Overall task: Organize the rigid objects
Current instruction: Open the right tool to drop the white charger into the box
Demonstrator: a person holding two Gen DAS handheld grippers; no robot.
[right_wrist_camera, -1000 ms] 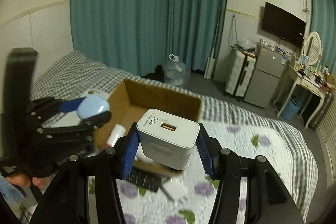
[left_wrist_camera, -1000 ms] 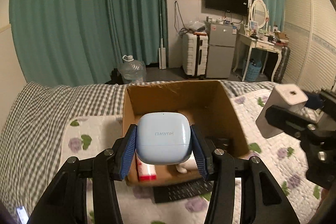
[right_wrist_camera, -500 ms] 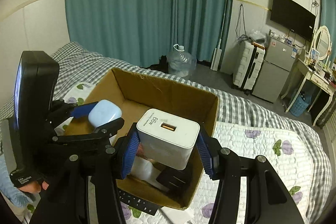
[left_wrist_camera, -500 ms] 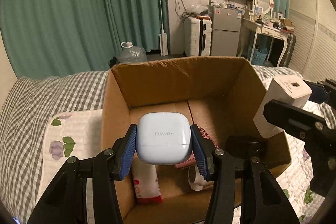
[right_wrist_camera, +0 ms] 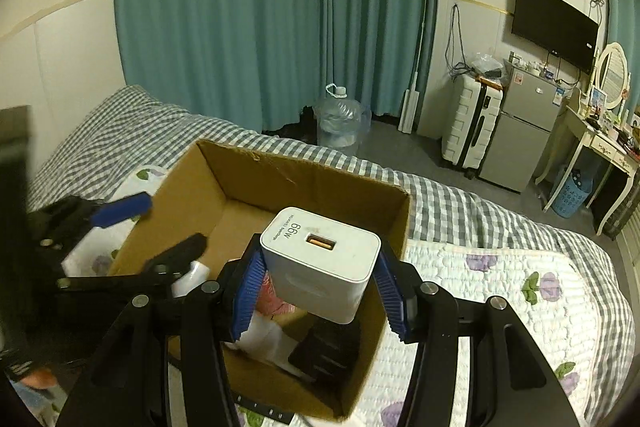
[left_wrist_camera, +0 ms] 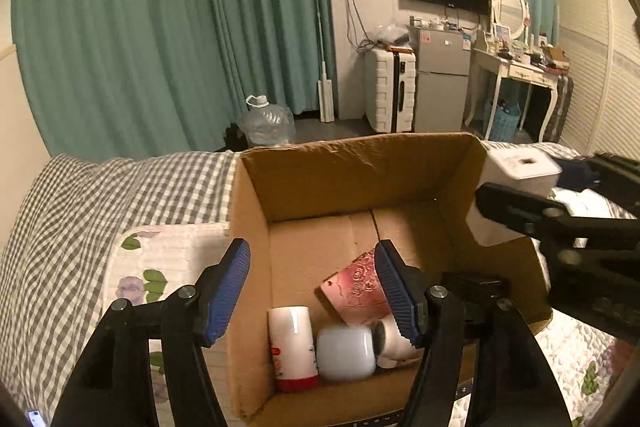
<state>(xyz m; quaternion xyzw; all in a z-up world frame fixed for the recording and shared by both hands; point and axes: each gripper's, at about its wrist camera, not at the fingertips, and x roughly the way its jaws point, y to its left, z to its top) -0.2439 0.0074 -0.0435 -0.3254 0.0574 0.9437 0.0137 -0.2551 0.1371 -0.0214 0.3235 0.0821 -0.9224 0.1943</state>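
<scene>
An open cardboard box (left_wrist_camera: 360,171) (right_wrist_camera: 304,179) stands on the bed. My left gripper (left_wrist_camera: 314,287) is open and empty above its near left part. The pale blue earbuds case (left_wrist_camera: 346,353) lies on the box floor beside a white bottle with a red base (left_wrist_camera: 292,347), a pink patterned item (left_wrist_camera: 356,287) and a white item (left_wrist_camera: 394,343). My right gripper (right_wrist_camera: 320,291) is shut on a white 66W charger (right_wrist_camera: 320,259) over the box's right side; the charger also shows in the left wrist view (left_wrist_camera: 512,187).
A black item (right_wrist_camera: 324,351) lies in the box's near right corner. A dark keyboard (right_wrist_camera: 264,411) lies on the floral quilt (right_wrist_camera: 500,291) in front of the box. Beyond the bed are a water jug (left_wrist_camera: 266,125), a suitcase (left_wrist_camera: 390,91) and a fridge (left_wrist_camera: 442,79).
My left gripper has opened and the earbuds case has dropped into the box. My right gripper with the charger has moved closer over the box.
</scene>
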